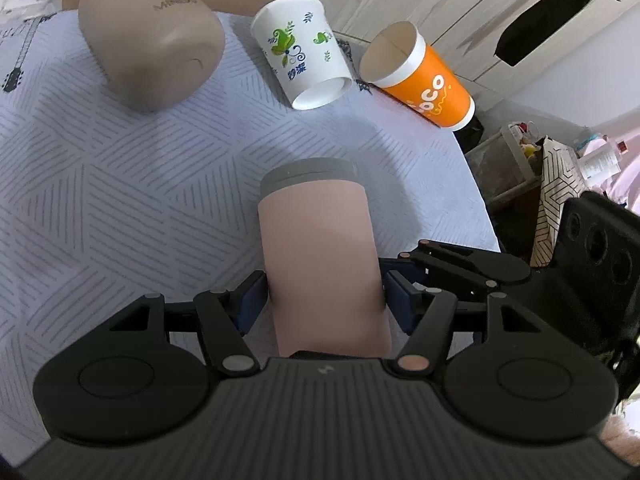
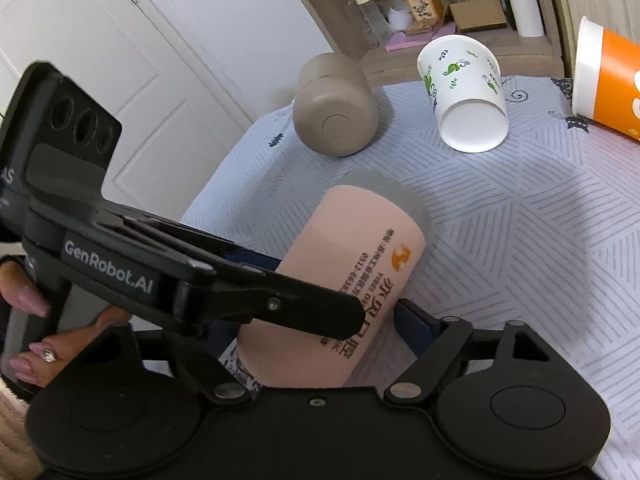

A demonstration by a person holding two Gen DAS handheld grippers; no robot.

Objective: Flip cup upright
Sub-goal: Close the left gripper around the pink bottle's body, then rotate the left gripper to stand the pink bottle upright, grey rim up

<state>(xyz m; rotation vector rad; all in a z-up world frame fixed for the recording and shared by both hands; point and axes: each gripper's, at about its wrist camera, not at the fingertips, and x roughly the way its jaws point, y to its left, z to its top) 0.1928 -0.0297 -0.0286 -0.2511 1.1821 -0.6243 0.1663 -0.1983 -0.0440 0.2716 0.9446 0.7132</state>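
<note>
Up close in the left wrist view, the left hand-held gripper (image 1: 326, 300) has its blue pads (image 1: 253, 300) set on either side of a pink cup (image 1: 320, 260) with a grey lid (image 1: 310, 176), narrowed onto the body near its base end. The cup sits at the near middle of a table (image 1: 120, 200) covered in pale patterned cloth, its long axis running away from the camera and the lid end pointing toward the far side; whether it rests on the cloth or is slightly lifted cannot be told. Gripping near the base likely gives leverage to swing the lid end upward. Beyond it lie a tan tumbler (image 1: 150, 36), a white paper cup with a green print (image 1: 304, 52) and an orange paper cup (image 1: 420, 80), all on their sides. Part of the right hand-held gripper (image 1: 468, 264) shows just beside the cup's right flank. In the right wrist view, the right hand-held gripper (image 2: 320, 332) also brackets the pink cup (image 2: 352, 264), one blue pad (image 2: 416, 328) at its side, but the left tool's arm crosses in front, so whether it truly clamps cannot be told. Here the cup leans diagonally, lid (image 2: 404, 200) up and right, printed text running along its length. A hand (image 2: 32, 344) holds the left tool's handle.
</note>
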